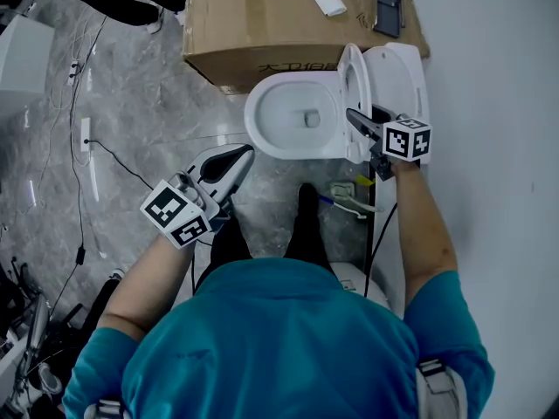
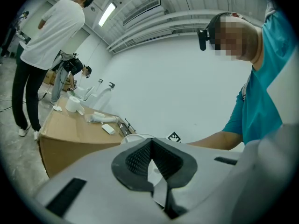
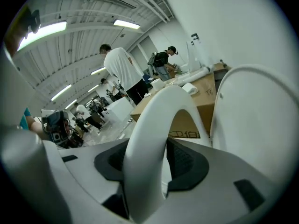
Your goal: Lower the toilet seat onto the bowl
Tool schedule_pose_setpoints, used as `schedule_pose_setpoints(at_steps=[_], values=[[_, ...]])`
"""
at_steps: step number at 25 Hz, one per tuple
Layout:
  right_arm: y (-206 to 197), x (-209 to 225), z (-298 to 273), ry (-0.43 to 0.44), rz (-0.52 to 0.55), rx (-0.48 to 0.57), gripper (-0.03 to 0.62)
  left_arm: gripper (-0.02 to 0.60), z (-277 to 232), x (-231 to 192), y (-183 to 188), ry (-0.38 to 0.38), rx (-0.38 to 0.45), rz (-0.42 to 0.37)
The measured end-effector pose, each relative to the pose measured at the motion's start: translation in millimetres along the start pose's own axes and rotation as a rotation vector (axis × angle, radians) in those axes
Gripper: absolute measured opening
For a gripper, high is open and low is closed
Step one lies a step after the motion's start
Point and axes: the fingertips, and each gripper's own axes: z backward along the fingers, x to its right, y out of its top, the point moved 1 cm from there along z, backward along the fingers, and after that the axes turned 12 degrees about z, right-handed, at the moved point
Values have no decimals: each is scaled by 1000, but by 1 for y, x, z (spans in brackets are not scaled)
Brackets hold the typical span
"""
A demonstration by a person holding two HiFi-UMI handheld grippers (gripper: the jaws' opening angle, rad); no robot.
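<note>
The white toilet bowl (image 1: 260,133) stands in the head view's middle, its hole uncovered. The seat ring (image 1: 353,81) stands upright at the bowl's right side, with the lid (image 1: 400,70) upright behind it. My right gripper (image 1: 358,120) reaches the seat's near edge. In the right gripper view the seat rim (image 3: 149,134) runs up between the jaws of this gripper (image 3: 156,160), with a gap showing beside the right pad, so it is open around the rim. The lid (image 3: 261,125) fills that view's right. My left gripper (image 1: 242,154) hangs by the bowl's front left, shut and holding nothing (image 2: 150,146).
A large cardboard box (image 1: 262,24) with small items on top stands just beyond the bowl. A white wall (image 1: 498,164) runs along the right. Cables (image 1: 96,151) trail over the grey floor at left. My shoe (image 1: 306,201) is in front of the bowl. People (image 2: 44,50) stand farther off.
</note>
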Motion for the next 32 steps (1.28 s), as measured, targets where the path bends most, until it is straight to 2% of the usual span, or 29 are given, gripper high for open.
schedule_pose_setpoints(at_steps=[10, 14, 32], values=[[-2, -19, -22, 226, -187, 47, 232, 5, 14, -14, -4, 25, 5, 18], [-2, -27, -27, 301, -217, 44, 232, 5, 20, -17, -6, 30, 9, 23], [-10, -66, -79, 299, -122, -46, 256, 5, 53, -44, -16, 80, 44, 58]])
